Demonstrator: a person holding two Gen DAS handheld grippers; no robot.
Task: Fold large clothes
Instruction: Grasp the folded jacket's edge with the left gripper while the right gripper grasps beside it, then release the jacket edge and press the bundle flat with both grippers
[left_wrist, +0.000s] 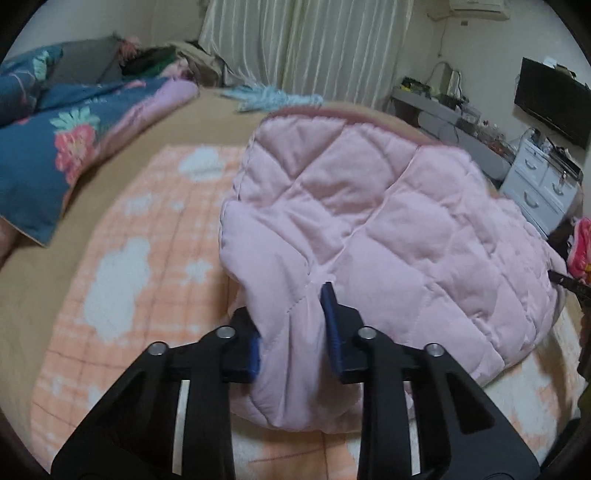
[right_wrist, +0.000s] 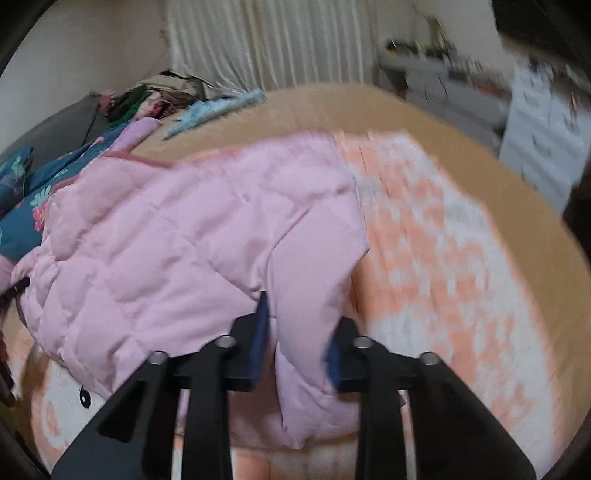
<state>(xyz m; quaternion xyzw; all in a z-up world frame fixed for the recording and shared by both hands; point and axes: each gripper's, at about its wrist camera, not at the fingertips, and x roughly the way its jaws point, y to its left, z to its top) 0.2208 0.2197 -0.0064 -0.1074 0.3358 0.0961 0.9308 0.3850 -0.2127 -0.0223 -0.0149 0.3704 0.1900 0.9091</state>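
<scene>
**Both grippers clamped on one pink jacket**

I count one jacket (left_wrist: 369, 229), quilted and pink, lying on one orange-and-white blanket (left_wrist: 122, 258) across the bed (left_wrist: 33, 295). My left gripper (left_wrist: 293, 332) pinches a fold at the jacket's near edge; my right gripper (right_wrist: 297, 332) is clamped on another near-edge fold. One blue floral quilt (left_wrist: 51, 147) crowds the bed's far left corner. Bare blanket lies open on either side of the jacket.
</scene>
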